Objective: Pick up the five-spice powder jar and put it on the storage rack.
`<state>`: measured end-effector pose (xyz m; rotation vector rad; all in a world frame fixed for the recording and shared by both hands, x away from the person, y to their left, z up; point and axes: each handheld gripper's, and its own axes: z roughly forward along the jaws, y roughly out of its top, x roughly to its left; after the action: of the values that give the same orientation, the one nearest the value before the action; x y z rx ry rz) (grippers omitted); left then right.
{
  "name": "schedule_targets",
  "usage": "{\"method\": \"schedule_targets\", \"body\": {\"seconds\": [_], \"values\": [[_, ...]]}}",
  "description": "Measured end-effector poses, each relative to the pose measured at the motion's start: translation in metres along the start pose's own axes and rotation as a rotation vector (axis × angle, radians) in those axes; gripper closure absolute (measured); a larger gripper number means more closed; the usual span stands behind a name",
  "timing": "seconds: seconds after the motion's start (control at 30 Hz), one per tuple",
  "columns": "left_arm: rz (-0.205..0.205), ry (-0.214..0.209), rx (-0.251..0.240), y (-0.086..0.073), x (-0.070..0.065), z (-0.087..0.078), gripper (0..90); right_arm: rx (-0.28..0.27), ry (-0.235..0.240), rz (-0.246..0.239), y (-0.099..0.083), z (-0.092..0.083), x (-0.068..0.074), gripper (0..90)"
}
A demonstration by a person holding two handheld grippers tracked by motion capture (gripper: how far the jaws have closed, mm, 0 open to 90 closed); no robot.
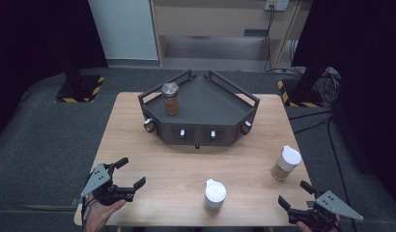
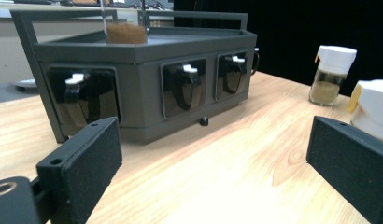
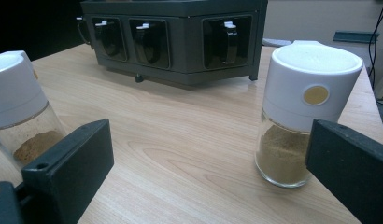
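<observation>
Nearest, the left gripper (image 1: 127, 179) and right gripper (image 1: 293, 195) rest at the light wooden tabletop (image 1: 176, 169)'s front corners, jaws spread, holding nothing. Two white-capped glass spice jars stand between and beyond: the middle jar (image 1: 214, 196), partly cut off in the gripper views, and the right jar (image 1: 285, 163). Farther back, a dark grey angular rack (image 1: 205, 104) carries a third brown-filled jar (image 1: 171, 98).

Wooden table (image 1: 186, 174) bears grey rack (image 1: 220, 108), two white-capped spice jars (image 1: 215, 196) (image 1: 286, 163).
</observation>
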<state>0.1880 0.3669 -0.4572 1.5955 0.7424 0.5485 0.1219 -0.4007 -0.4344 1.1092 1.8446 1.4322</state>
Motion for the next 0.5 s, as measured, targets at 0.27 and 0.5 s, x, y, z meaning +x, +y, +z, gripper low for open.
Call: {"method": "schedule_targets", "body": {"seconds": [0.27, 0.5], "values": [[-0.003, 0.022, -0.008, -0.012, 0.001, -0.003, 2.3, 0.0, 0.003, 0.0, 0.0, 0.0, 0.0, 1.4], [0.018, 0.058, 0.008, -0.016, -0.001, -0.005, 1.7, 0.0, 0.005, -0.002, 0.0, 0.0, 0.0, 1.4]]}}
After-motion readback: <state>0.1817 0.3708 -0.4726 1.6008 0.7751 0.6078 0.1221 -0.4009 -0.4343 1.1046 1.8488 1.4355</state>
